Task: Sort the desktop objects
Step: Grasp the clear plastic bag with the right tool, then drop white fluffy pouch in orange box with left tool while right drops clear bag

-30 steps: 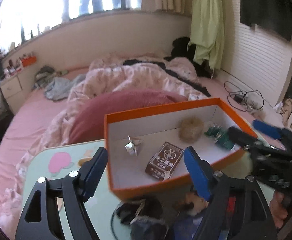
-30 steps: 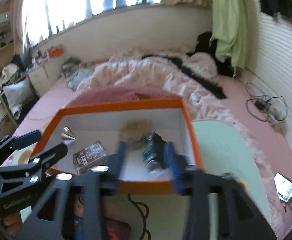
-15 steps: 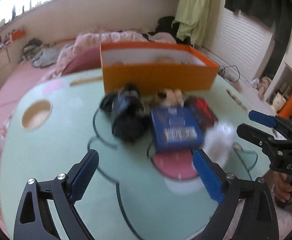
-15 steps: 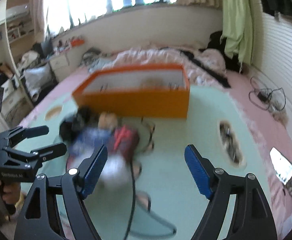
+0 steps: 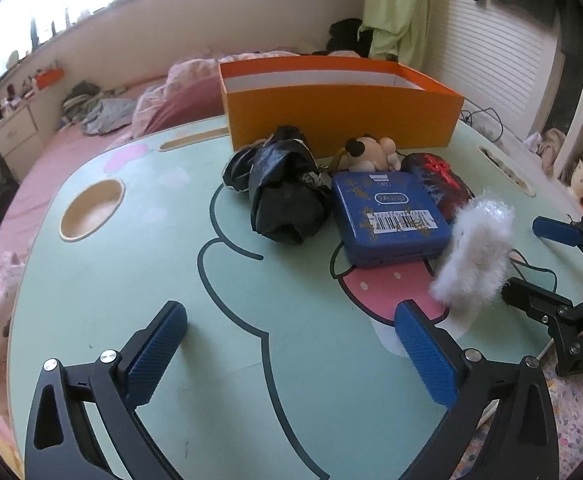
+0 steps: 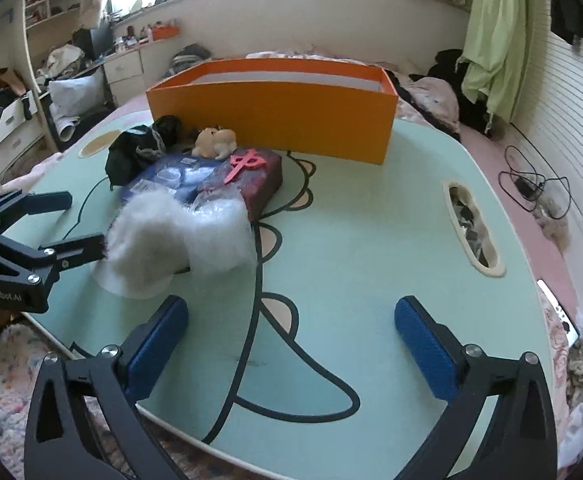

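An orange box [image 5: 343,112] [image 6: 275,116] stands at the far side of the mint-green table [image 5: 131,280]. In front of it lie a black bundle [image 5: 287,196] [image 6: 139,152], a small plush toy [image 5: 367,152] [image 6: 215,142], a blue tin [image 5: 391,216] [image 6: 171,178], a dark red packet [image 5: 439,184] [image 6: 251,180] and a white fluffy piece [image 5: 475,248] [image 6: 179,236]. My left gripper [image 5: 291,344] [image 6: 63,224] hovers over the near table, its jaws opening, nothing between them. My right gripper [image 6: 291,344] [image 5: 547,264] is near the fluffy piece, jaws opening and empty.
The table has a round cup recess [image 5: 91,210] at the left and a long slot [image 6: 473,232] at the right. A pink bed with clothes lies behind the box. A phone [image 6: 559,316] lies on the bedding at the right, and cables [image 6: 531,184] beyond.
Both grippers drew back from above the orange box and sank toward the table's near side. Their jaws spread wider. The box's inside has dropped out of sight.
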{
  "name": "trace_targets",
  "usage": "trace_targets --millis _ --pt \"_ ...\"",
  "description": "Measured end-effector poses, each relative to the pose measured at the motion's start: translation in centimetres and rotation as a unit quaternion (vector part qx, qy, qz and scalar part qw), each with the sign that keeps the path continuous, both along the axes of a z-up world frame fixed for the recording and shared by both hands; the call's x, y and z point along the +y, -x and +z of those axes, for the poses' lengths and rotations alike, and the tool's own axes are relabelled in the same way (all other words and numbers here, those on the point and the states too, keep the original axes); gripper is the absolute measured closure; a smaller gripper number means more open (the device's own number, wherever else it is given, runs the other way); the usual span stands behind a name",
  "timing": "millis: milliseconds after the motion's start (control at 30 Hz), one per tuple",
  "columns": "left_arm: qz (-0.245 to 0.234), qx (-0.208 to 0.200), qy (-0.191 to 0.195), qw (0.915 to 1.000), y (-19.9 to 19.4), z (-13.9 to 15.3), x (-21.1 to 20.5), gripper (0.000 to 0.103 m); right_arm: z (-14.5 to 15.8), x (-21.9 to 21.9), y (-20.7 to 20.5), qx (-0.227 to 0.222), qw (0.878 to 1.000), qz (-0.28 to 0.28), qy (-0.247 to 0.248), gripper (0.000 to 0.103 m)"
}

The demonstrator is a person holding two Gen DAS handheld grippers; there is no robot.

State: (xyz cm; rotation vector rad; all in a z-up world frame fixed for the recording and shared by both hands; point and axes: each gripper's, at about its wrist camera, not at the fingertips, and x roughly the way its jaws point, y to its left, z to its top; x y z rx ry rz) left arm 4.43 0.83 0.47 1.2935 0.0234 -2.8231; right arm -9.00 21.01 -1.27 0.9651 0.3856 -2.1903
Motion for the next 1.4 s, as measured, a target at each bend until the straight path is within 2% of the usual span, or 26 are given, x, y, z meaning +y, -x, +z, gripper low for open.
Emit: trace_targets --millis 500,667,800,900,967,1033,1133,1300,1400 --pt "0.0 0.001 0.0 1.0 0.0 0.0 0.1 0.0 -0.4 0.4 0.0 0.01 1.0 -0.003 0.012 0.0" --pt "0.0 0.001 0.0 1.0 0.0 0.0 0.1 0.0 0.6 0.7 0.2 0.001 0.999 0.006 0.045 0.002" --pt "0.0 0.001 0.0 1.0 0.0 0.0 0.1 0.0 1.9 -0.1 0.8 -0.011 0.997 0.013 0.08 0.017" --pt "0.0 0.001 0.0 1.0 0.0 0.0 0.1 0.0 1.8 -1.6 1.2 -0.017 0.997 0.02 0.07 0.034" --pt "0.001 0.001 0.0 1.0 0.0 0.0 0.1 0.0 1.5 -2.5 1.2 -0.023 0.998 0.027 0.059 0.056" --pt "0.001 0.001 0.0 1.0 0.0 0.0 0.1 0.0 0.9 -3.1 1.5 -0.041 0.997 0.041 0.047 0.073" --pt "0.0 0.002 -0.001 1.0 0.0 0.0 0.1 0.0 0.9 -2.3 1.4 -0.044 0.996 0.042 0.067 0.073" --pt "-0.02 0.025 -0.028 0.9991 -0.5 0.7 0.1 0.0 1.3 1.3 1.4 -0.042 0.99 -0.007 0.132 0.073" --pt "-0.038 0.049 -0.01 0.998 -0.8 2.1 1.4 0.0 1.5 3.5 1.5 -0.037 0.985 -0.044 0.16 0.073"
